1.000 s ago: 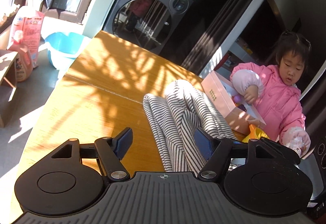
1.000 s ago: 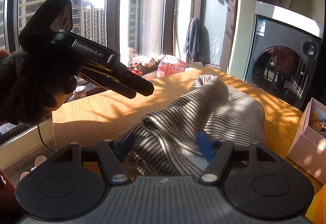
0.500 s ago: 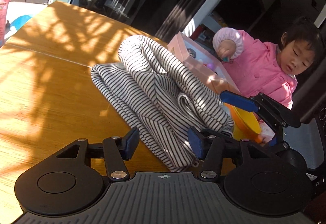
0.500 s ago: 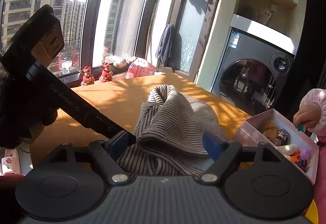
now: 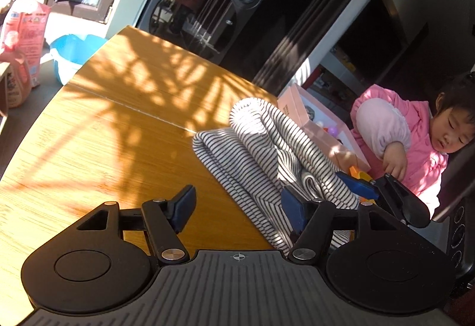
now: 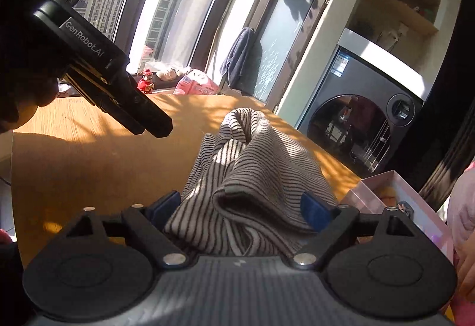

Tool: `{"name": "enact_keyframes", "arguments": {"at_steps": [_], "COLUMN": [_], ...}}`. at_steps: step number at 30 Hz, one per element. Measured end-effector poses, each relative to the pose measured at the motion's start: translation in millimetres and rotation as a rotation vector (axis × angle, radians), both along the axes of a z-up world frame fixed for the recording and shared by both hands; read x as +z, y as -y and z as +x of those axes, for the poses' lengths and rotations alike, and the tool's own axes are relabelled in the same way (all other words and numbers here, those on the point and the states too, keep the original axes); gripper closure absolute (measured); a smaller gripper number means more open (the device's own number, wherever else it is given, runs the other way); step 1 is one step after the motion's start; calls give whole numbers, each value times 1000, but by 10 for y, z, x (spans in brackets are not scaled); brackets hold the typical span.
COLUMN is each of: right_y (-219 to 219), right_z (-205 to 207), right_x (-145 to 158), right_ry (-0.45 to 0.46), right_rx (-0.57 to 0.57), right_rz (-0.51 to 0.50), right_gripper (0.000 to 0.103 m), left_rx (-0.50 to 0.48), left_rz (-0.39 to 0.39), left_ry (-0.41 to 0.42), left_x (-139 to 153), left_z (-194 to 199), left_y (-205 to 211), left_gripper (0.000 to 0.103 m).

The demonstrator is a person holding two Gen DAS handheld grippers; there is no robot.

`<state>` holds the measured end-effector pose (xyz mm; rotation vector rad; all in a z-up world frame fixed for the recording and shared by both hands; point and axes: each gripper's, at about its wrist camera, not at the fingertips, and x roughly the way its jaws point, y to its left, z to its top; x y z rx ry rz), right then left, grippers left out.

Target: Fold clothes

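Nearest the right wrist camera, the right gripper has its blue pads spread wide, with the near end of the striped garment bunched between them; neither pad presses the cloth. The left gripper also stands wide apart, over bare wood and the garment's near left edge, its right pad just against the stripes.

The garment lies folded in a loose heap on the wooden table, toward the table's right side. Its long axis runs away from both cameras, from the near edge toward the washing machine, with a rounded fold humped up at the far end.

Just right of the garment sits an open pink box of small toys, and a child in a pink jacket leans over it, one hand near the right gripper's tip. In the right wrist view the left gripper's dark body hangs above the table's left part, well apart from the cloth.

Further off, a blue basin and pink detergent packs sit on the floor left of the table, a dark towel hangs by the glass door, and windows lie beyond
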<state>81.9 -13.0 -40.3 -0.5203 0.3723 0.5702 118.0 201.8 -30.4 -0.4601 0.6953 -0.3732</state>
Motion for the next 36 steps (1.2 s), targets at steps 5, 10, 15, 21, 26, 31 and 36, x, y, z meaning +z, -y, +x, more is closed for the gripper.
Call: {"name": "enact_keyframes", "arguments": {"at_steps": [5, 10, 15, 21, 26, 31, 36], "right_y": [28, 310, 491, 648, 563, 533, 442], "right_z": [-4, 187, 311, 438, 447, 516, 448], "right_x": [57, 406, 378, 218, 166, 93, 36], "right_ry": [-17, -209, -428, -603, -619, -624, -582], "right_rx": [41, 41, 65, 71, 81, 60, 66], "right_rz": [7, 284, 464, 674, 674, 695, 653], "right_gripper": [63, 78, 78, 78, 79, 81, 81], "left_rx": [-61, -135, -170, -182, -175, -182, -101], "left_rz": [-3, 7, 172, 309, 314, 294, 264], "left_ry": [0, -10, 14, 63, 71, 57, 26], "left_x": [-52, -117, -130, -121, -117, -81, -43], "left_z": [68, 137, 110, -8, -33, -84, -210], "left_y": [164, 402, 754, 916, 920, 805, 339], "left_gripper": [37, 39, 39, 41, 41, 38, 11]}}
